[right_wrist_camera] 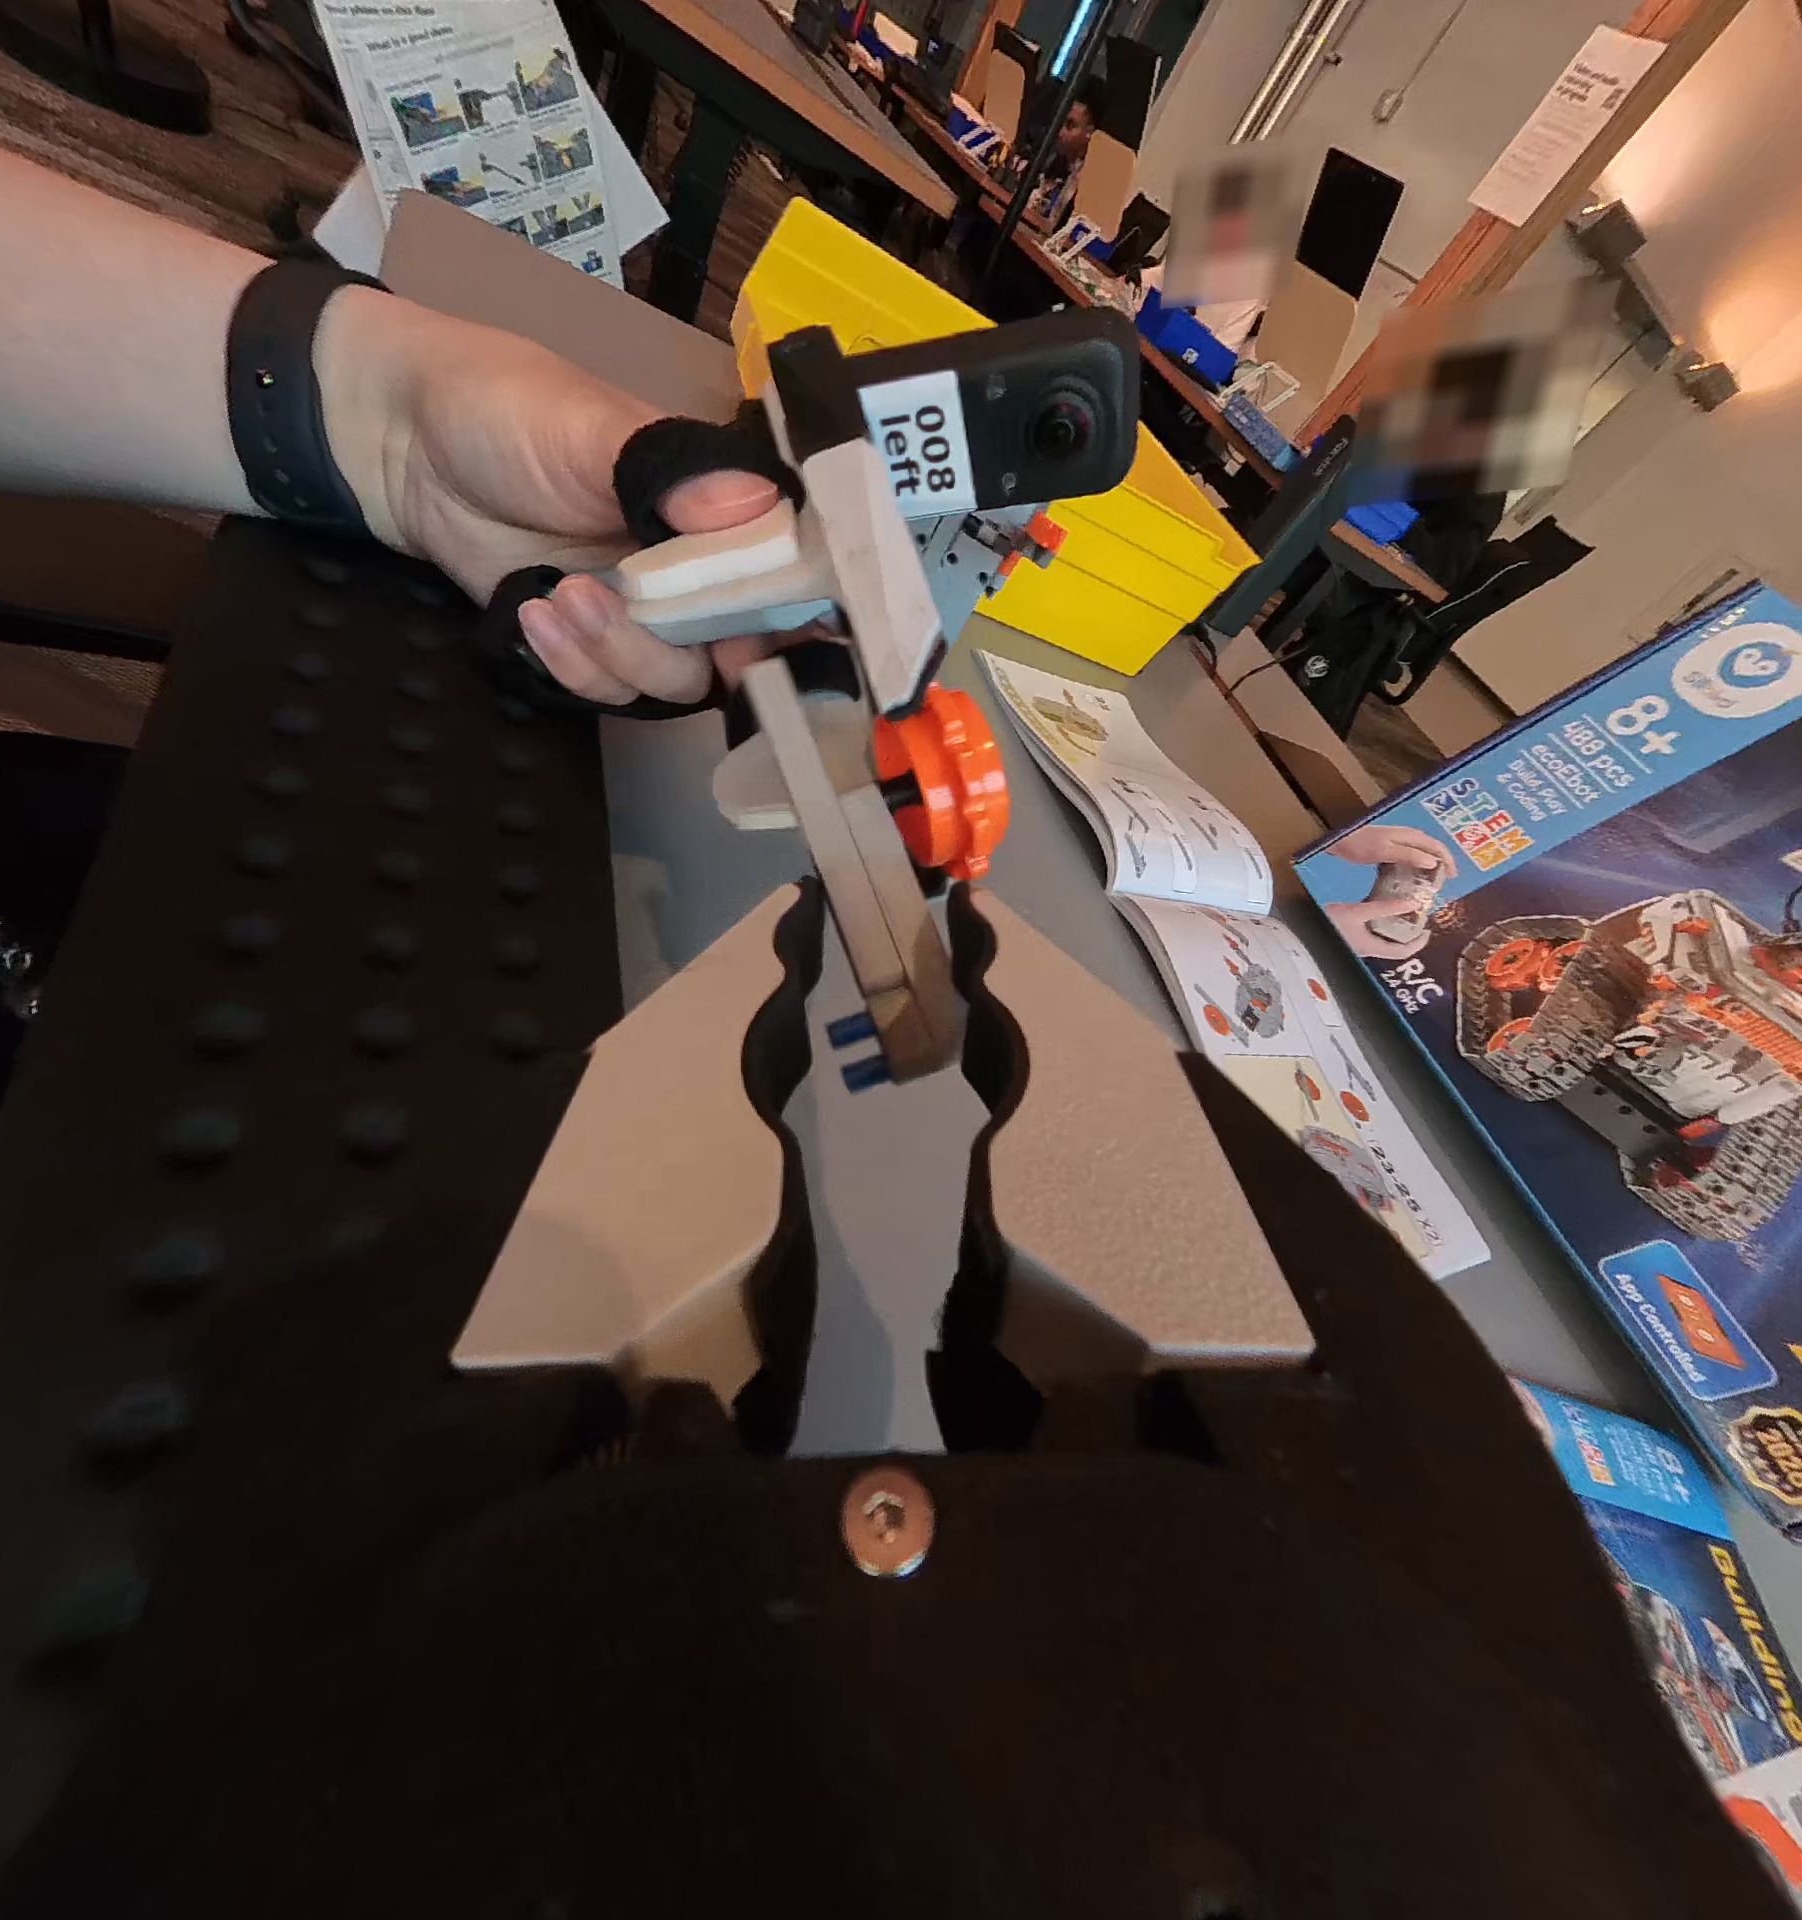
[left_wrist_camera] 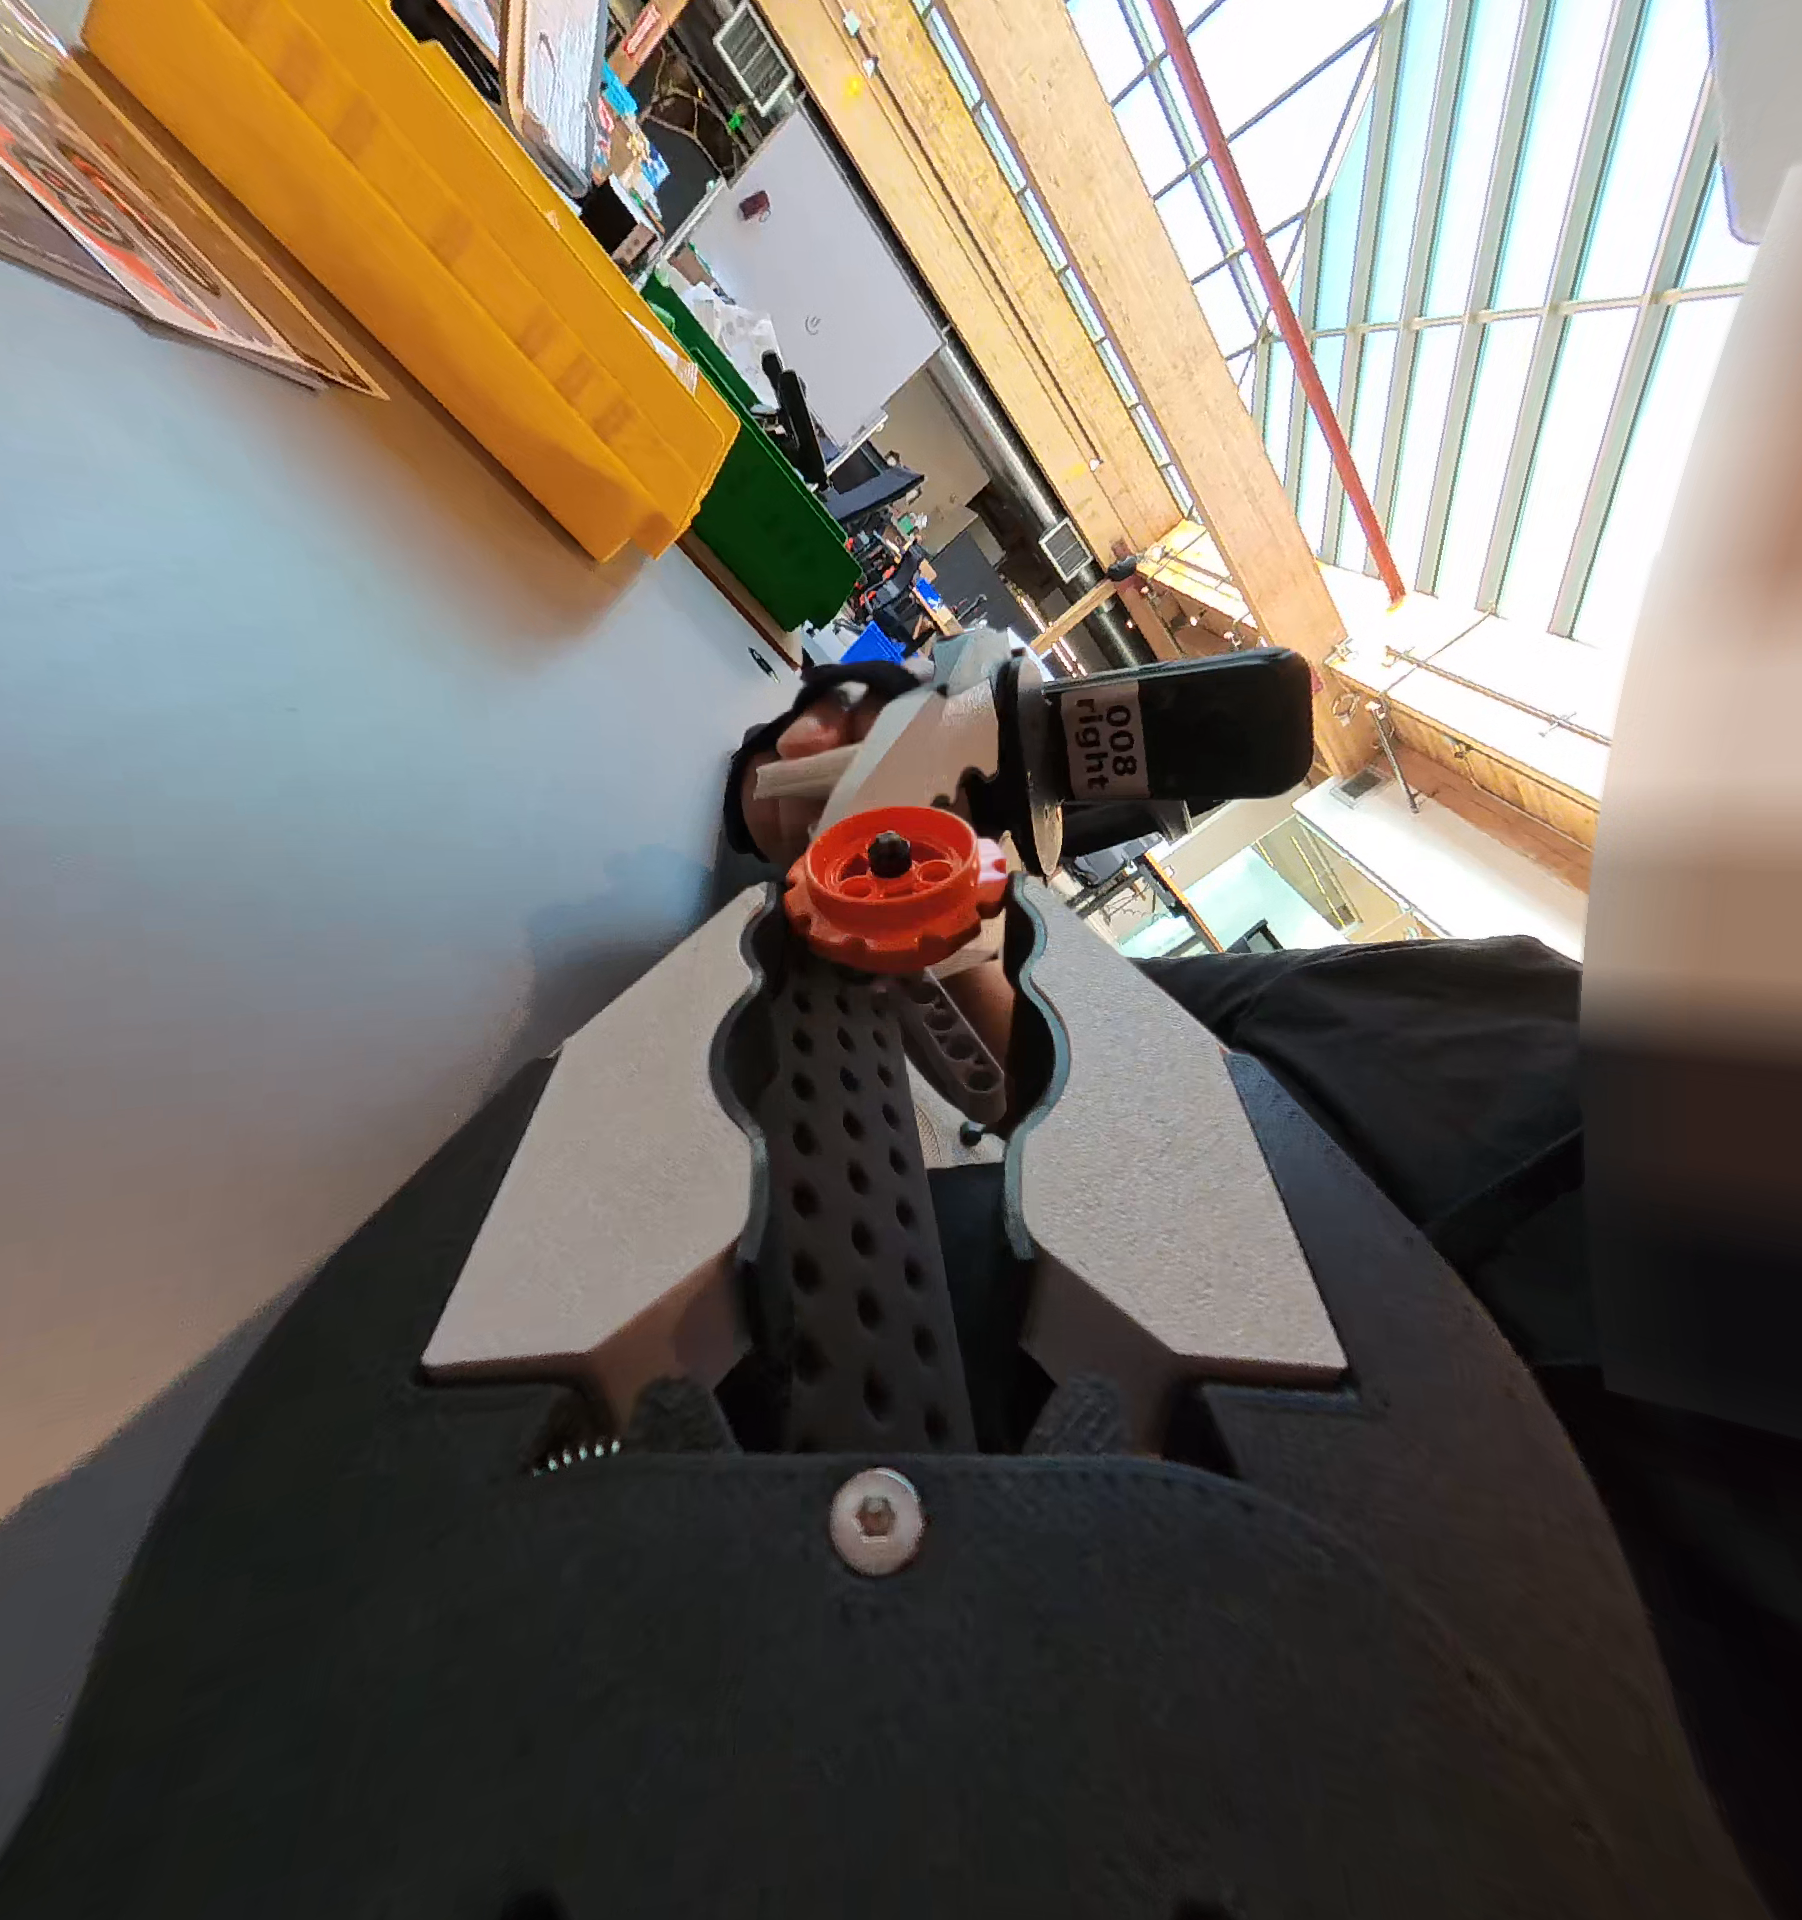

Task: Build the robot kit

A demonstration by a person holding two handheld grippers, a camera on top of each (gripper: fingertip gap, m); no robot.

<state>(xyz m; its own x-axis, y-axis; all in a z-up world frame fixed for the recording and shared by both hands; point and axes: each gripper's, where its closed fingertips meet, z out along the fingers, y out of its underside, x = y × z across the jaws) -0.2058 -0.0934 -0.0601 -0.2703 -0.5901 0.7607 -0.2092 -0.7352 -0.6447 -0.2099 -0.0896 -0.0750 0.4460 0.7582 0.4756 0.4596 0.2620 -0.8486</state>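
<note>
Orange plastic gear wheel (left_wrist_camera: pixel 892 891) with a black pin in its middle sits at the tips of the left gripper (left_wrist_camera: pixel 892 925), whose jaws squeeze the wheel from both sides. Just below the wheel, a dark grey beam full of holes (left_wrist_camera: pixel 855 1195) runs back between those jaws. Right gripper (right_wrist_camera: pixel 881 925) has its jaws a little apart around the tan fingers (right_wrist_camera: pixel 876 935) of the other tool, right under the wheel. Near the wheel lie an open paper booklet (right_wrist_camera: pixel 1188 894), a blue toy box (right_wrist_camera: pixel 1624 1039) and yellow bins (right_wrist_camera: pixel 1115 582).
</note>
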